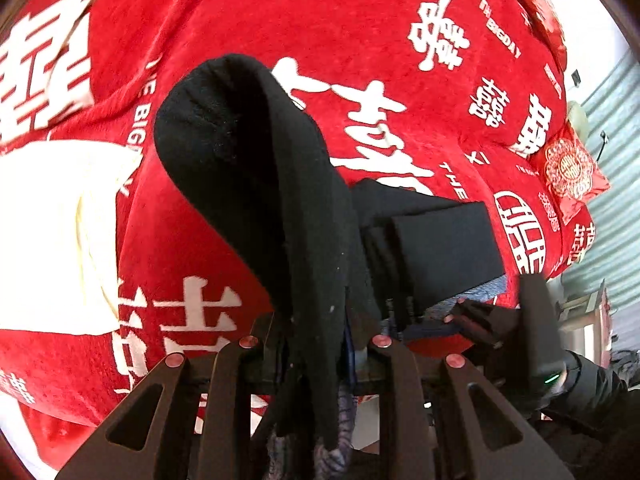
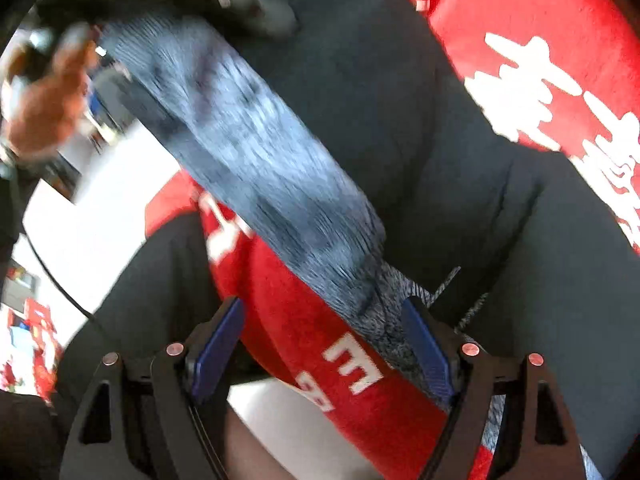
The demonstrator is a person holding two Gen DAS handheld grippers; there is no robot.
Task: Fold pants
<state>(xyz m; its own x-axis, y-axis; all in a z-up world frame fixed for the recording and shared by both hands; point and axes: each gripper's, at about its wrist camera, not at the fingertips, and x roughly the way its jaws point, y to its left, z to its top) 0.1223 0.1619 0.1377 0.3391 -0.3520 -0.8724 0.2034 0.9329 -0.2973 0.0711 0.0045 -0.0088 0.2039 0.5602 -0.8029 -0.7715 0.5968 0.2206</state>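
Left gripper (image 1: 316, 344): jaws nearly closed, pinching black pants (image 1: 256, 184) that rise in a fold before the lens; right gripper (image 2: 324, 344): jaws wide, holding nothing, grey-blue knit waistband (image 2: 256, 152) brushing one blue pad (image 2: 428, 352); pants draped over red blanket (image 1: 320, 8) with white characters; red cushion (image 1: 568, 168) at its far right edge.
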